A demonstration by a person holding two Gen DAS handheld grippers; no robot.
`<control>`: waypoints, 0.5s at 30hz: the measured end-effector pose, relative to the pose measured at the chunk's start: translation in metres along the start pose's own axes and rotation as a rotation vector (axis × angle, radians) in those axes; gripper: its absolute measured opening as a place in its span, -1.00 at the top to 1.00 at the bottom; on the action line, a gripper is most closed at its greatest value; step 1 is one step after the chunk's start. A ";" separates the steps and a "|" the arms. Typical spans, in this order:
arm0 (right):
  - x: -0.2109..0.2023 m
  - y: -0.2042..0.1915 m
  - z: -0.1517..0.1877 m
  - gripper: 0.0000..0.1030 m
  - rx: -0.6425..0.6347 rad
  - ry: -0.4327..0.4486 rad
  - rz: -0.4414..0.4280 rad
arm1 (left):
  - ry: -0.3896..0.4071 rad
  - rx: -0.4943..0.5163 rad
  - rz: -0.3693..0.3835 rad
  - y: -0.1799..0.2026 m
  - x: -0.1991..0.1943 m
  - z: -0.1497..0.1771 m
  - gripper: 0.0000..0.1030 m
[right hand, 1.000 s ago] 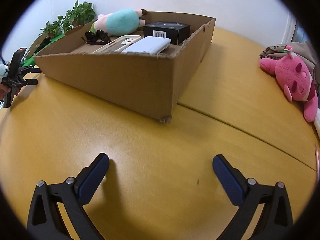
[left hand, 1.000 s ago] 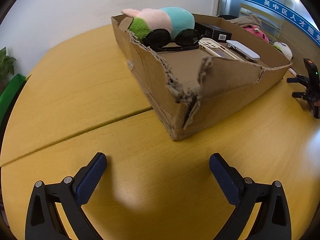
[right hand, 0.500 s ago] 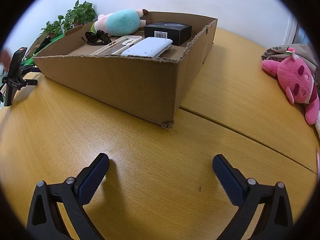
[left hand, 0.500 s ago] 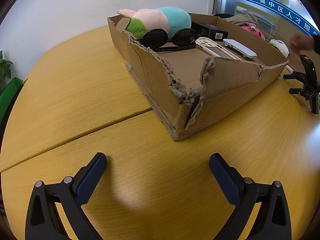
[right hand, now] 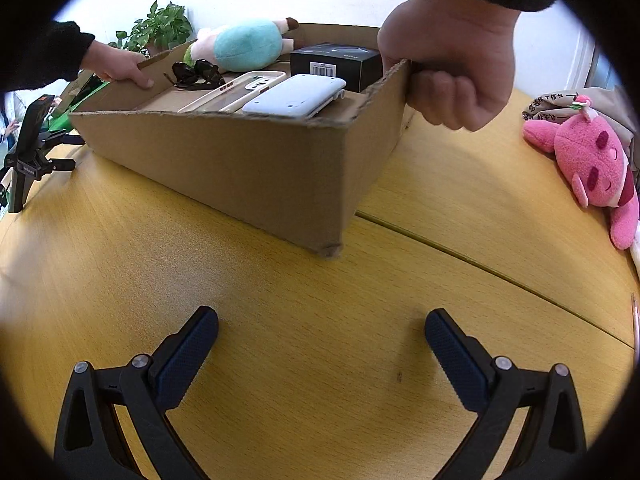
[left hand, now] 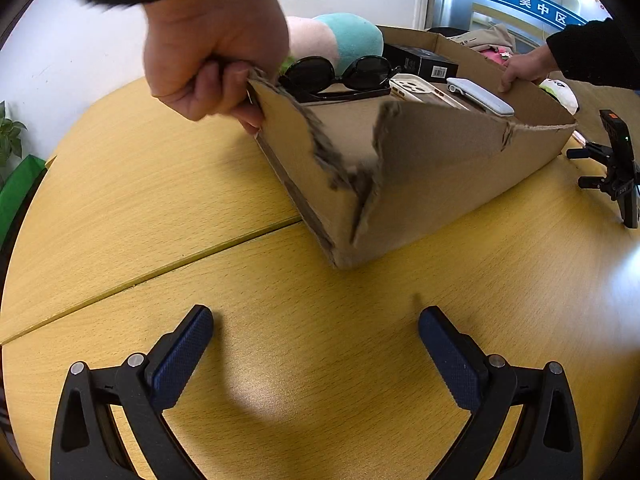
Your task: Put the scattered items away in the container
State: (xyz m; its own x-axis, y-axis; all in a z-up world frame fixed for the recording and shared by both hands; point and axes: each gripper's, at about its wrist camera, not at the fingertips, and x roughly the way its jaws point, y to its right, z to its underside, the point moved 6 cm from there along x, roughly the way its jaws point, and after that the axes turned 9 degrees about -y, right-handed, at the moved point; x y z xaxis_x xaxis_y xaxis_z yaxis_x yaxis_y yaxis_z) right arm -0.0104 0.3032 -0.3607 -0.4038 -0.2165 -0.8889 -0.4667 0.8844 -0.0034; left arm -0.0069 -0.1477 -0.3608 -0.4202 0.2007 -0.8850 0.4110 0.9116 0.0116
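The cardboard box (right hand: pixel 256 164) sits on the yellow wooden desk (right hand: pixel 280 320), ahead of both cameras, its near corner torn and ragged in the left wrist view. Inside lie the sunglasses (left hand: pixel 340 74), a pale phone case (left hand: pixel 416 90), a white flat device (right hand: pixel 296 96), a black carton (right hand: pixel 336 62) and a teal-and-pink plush toy (right hand: pixel 244 44) at the far end.

Two bare hands grip the box's rim — one hand (left hand: pixel 212 40) clenched on the torn wall near the sunglasses, the other hand (right hand: pixel 452 64) closed over the opposite wall just beside the black carton. Both wear dark sleeves.

The left tongs (left hand: pixel 316 340) rest low over the bare desk, spread wide and holding nothing; the right tongs (right hand: pixel 322 340) are likewise spread and empty, well short of the box.

Farther out — a pink plush (right hand: pixel 588 160) lies on the desk to the right, well apart from the box. A small black tripod stand (right hand: pixel 28 152) stands at the box's left end. A leafy plant (right hand: pixel 160 28) shows behind the box against the white wall.
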 end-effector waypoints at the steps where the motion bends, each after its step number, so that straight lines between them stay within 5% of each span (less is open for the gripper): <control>1: 0.000 0.000 0.000 -1.00 0.000 0.000 0.000 | 0.000 -0.001 0.000 0.000 0.000 0.000 -1.00; 15: 0.001 -0.001 -0.001 -1.00 0.000 -0.003 -0.002 | 0.000 -0.006 -0.003 0.002 0.000 0.001 -1.00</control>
State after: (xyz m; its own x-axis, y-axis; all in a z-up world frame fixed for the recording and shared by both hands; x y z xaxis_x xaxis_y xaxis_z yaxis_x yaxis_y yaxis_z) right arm -0.0112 0.3017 -0.3617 -0.4008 -0.2167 -0.8902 -0.4670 0.8842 -0.0050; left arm -0.0052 -0.1458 -0.3615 -0.4215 0.1982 -0.8849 0.4050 0.9143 0.0119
